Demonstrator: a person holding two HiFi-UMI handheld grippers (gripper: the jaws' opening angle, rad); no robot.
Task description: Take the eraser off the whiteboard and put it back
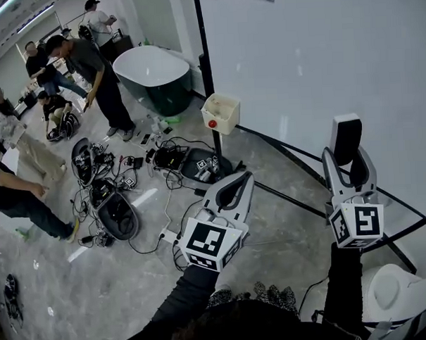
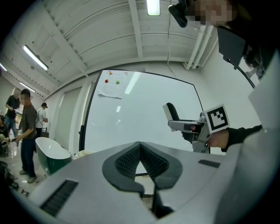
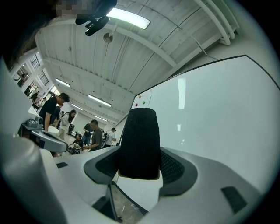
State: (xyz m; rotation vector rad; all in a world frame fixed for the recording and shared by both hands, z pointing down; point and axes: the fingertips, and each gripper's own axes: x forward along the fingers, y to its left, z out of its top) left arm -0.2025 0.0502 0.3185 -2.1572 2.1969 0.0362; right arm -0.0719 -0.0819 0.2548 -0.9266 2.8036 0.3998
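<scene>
**Whiteboard bay: eraser off the board, held in the right hand-held gripper**

The room is a grey-floored workshop. A large whiteboard [image 1: 321,55] stands on a black frame, a bathtub [image 1: 156,75] sits behind it, and cables [image 1: 108,184] lie loose near several people.

The eraser [image 1: 347,140] is clear of the board. It stands upright between the jaws of the right hand-held gripper [image 1: 349,163], which are clamped on its lower part. Its dark face juts past the jaw tips and fills the middle of the right gripper view [image 3: 139,140].

The left hand-held gripper [image 1: 241,177] carries nothing. Its jaws meet at the tips [image 2: 140,151], and it sits well to the left of the board.

Judgement: removal is done and the return is outstanding. To do it well:
- Bring the eraser square to a bare patch of the board.
- Seat it flat, not on one edge.
- Keep the clamp on until it rests there, then open the jaws and draw straight back.
- Keep the left tool out of the path.

Writing: none legible.
- A paper sheet [image 2: 111,87] sits at the board's top with a red and a green magnet, its print too small to read.
- The cubes carry only black-and-white square patterns [image 1: 367,222].
- No brand is visible.
</scene>
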